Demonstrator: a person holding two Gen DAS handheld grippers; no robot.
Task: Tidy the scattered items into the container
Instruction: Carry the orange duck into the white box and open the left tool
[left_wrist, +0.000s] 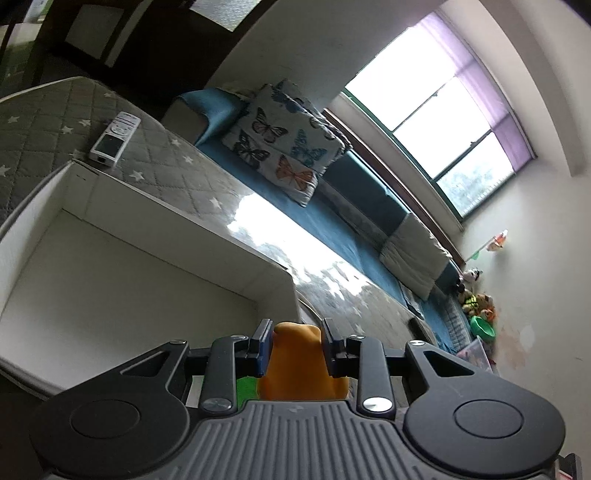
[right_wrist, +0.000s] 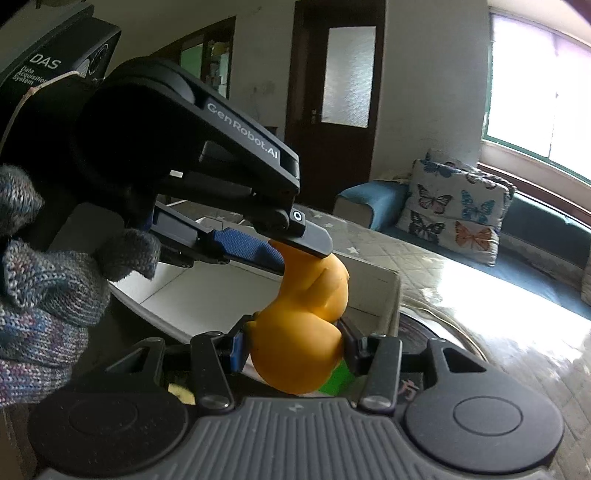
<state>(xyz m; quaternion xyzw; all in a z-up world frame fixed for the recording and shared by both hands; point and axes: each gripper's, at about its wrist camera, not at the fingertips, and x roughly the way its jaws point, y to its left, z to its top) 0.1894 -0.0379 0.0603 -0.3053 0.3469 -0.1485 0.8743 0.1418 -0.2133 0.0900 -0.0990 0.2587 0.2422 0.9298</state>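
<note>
While the orange toy duck (right_wrist: 303, 332) is pinched at its rounded body between the blue-padded fingers of the right gripper (right_wrist: 291, 345), its upper part is clamped as well by the left gripper (right_wrist: 291, 254), which reaches in from the left of the right wrist view. From the left wrist view, the same duck (left_wrist: 295, 354) is seen wedged between the narrowly set fingers of the left gripper (left_wrist: 297, 345), so both jaws are closed on the one toy. A gloved hand (right_wrist: 48, 295) is seen on the left gripper's handle. Just beyond the duck, the white box (left_wrist: 122, 266) is shown with its floor bare, and the toy is held near its close edge, above the grey quilted cover with white stars (left_wrist: 192, 173). A white remote control (left_wrist: 115, 137) is laid on that cover just beside the box's far corner. Farther off, a butterfly-print cushion (left_wrist: 284, 147) is propped on a blue sofa (left_wrist: 332, 218) under the window (left_wrist: 443, 122).
</note>
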